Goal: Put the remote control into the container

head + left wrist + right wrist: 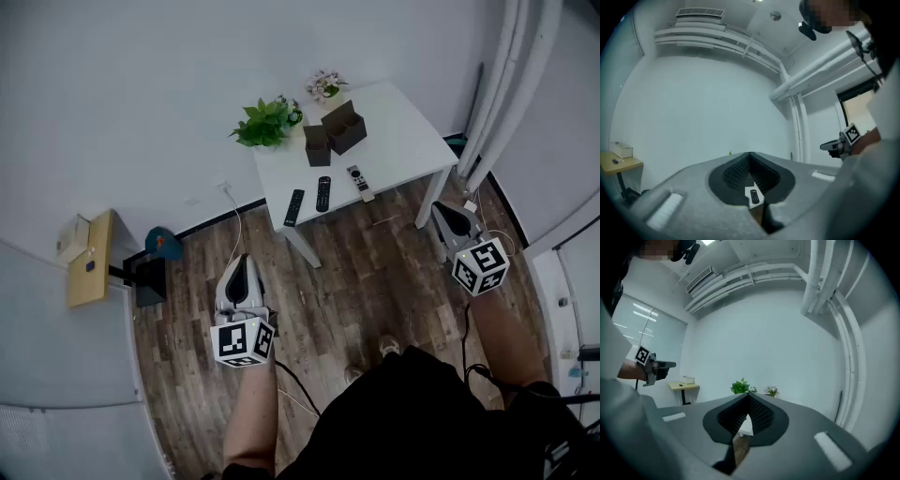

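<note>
1. Nothing's been picked up yet. The left gripper (244, 267) and the right gripper (446, 212) both have their jaws closed tip to tip with nothing between them.
2. The task stuff is all on the white table (405, 131). There are three remotes in a row near its front edge: a left black remote (293, 207), a middle black remote (322, 193) and a grey remote (359, 183). Just behind them are two dark open boxes, a smaller container (317, 145) right beside a bigger container (344, 127).
3. I'd call this step the approach. The task doesn't say which remote, so pick one and commit.
4. Doing it well, my take:
   - Open the jaws before getting there.
   - The remotes lie flat, so tip the jaws down and take one across its narrow width, near the middle so it doesn't droop.
   - They sit close together. An outer one like the grey remote leaves more room for a pad.
   - Then lift it clear of the rim and drop it in end-first.
5. Pose: both forearms reach forward over the wood floor, well short of the table. The grippers are held about level and aimed at it, with the marker cubes at the wrist end. The left one sits further from the table than the right, and a black remote shows through the gap under its jaws.
</note>
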